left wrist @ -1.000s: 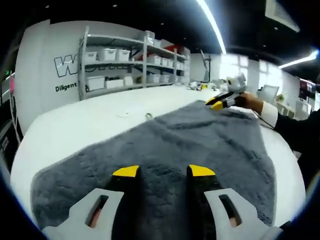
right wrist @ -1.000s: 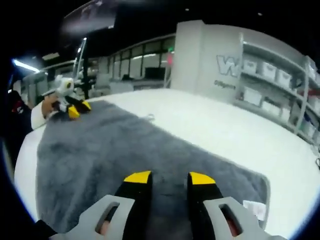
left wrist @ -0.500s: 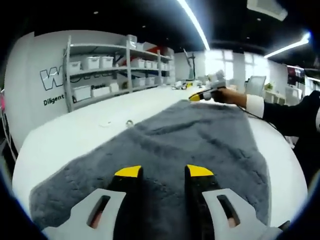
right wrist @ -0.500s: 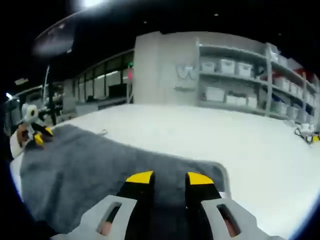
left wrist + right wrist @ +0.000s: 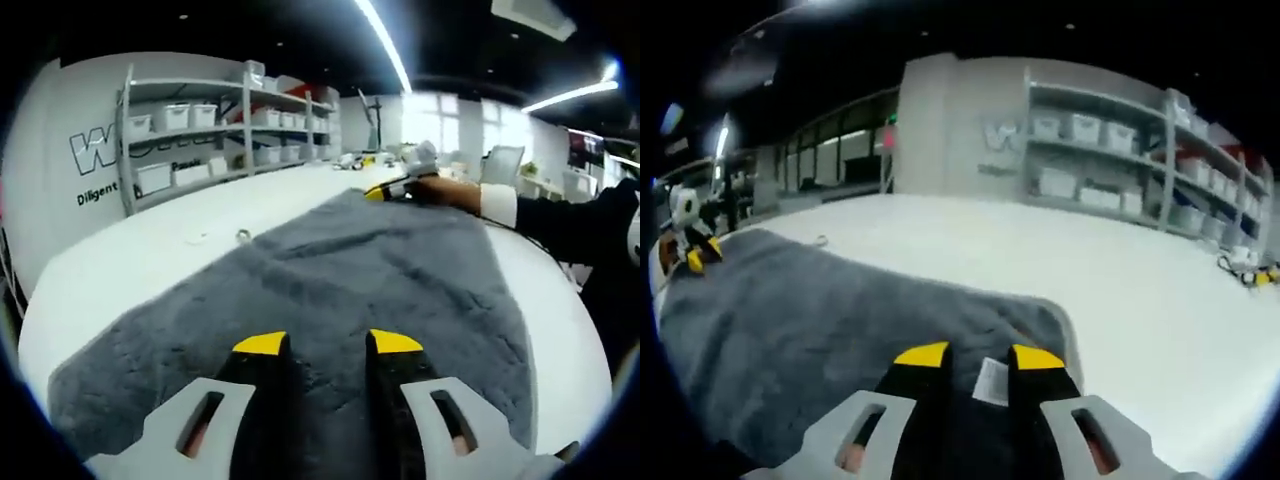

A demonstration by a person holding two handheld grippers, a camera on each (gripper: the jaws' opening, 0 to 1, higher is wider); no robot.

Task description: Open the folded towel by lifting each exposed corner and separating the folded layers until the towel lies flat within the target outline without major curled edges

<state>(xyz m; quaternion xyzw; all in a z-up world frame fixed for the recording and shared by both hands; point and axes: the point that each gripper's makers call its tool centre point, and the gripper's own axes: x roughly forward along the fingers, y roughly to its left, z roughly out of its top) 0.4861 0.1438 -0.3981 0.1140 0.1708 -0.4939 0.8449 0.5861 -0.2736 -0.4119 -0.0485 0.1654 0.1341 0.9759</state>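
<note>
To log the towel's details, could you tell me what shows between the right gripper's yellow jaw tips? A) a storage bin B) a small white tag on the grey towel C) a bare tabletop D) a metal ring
B: in the right gripper view a small white tag lies on the grey towel between the right gripper tips.

The towel (image 5: 340,270) lies spread on the table (image 5: 150,260), the left gripper (image 5: 322,345) at one end, the right gripper (image 5: 978,352) at the opposite end, shelves (image 5: 190,140) behind the table.
</note>
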